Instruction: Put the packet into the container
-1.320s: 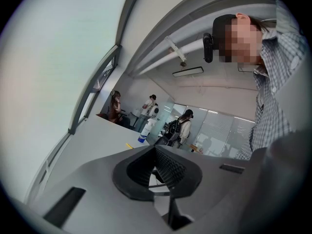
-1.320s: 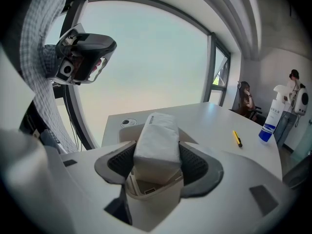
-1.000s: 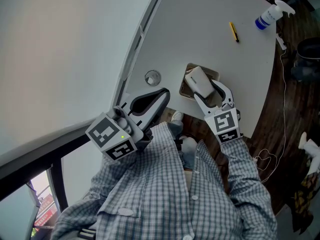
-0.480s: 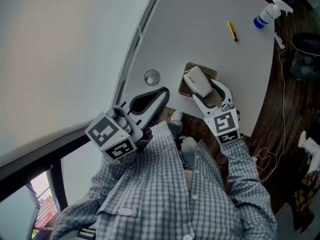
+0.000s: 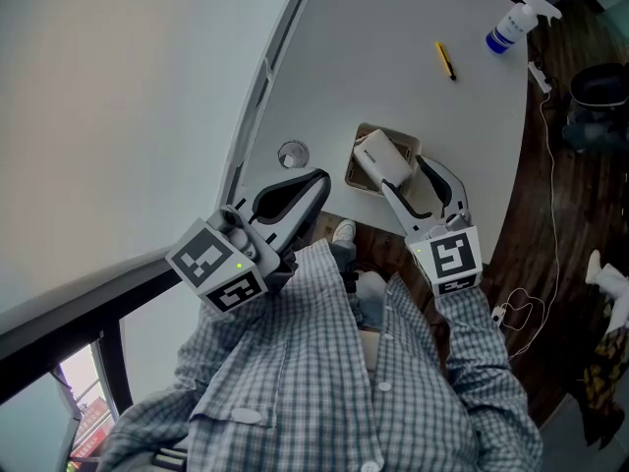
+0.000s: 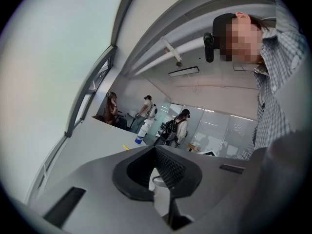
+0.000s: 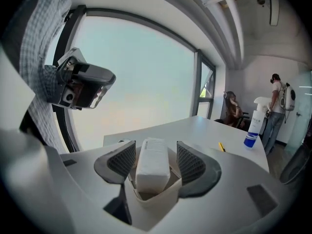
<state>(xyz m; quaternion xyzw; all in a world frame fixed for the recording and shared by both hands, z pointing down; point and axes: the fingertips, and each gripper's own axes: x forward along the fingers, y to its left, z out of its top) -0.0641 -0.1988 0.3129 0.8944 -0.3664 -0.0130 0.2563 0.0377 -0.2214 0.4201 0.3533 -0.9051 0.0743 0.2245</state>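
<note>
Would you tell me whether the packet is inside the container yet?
Inside, partly: the packet stands with its lower end in the container, top above the rim; right gripper open.

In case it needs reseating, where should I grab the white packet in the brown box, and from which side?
Probably grip the packet by its upper half, standing clear above the box rim. Come from above and pinch its two flat sides; the lower end is sunk between the box walls.

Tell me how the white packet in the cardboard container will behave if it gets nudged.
The packet stands on end and sticks out above the rim of the container, so it would probably tip or shift easily. Its soft, rounded edges suggest it would dent rather than break.
</note>
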